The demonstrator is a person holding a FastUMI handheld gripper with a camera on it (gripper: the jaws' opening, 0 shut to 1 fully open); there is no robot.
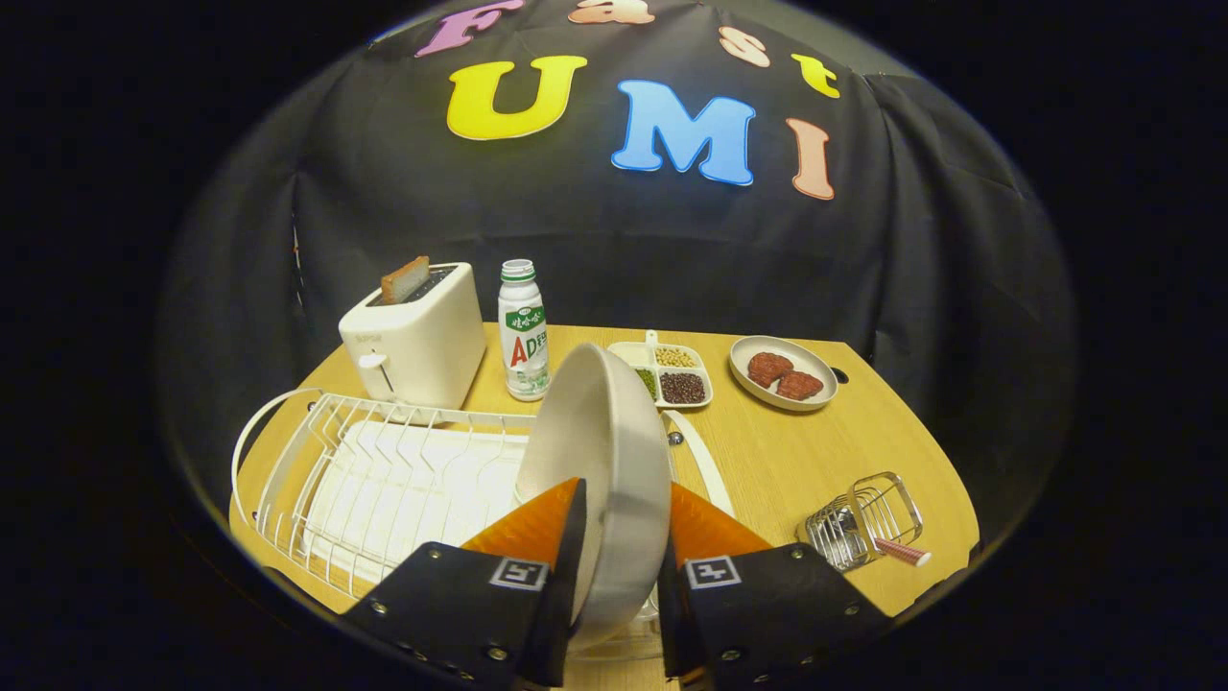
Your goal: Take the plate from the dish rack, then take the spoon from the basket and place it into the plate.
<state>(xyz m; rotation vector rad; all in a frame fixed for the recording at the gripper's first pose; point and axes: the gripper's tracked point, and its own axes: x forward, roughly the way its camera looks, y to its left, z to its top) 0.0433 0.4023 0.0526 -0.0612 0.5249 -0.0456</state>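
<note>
Your gripper (619,537) clamps the plate (600,461) on edge between both fingers, above the dish rack (384,470); bare table lies right, toward the basket (861,523).

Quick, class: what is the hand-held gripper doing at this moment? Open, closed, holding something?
Hand-held gripper: closed on the plate, one finger on each face of it, holding it on edge over the dish rack.

wall: black cloth (614,250) | table: light wood (806,461) | light: dim surround
</note>
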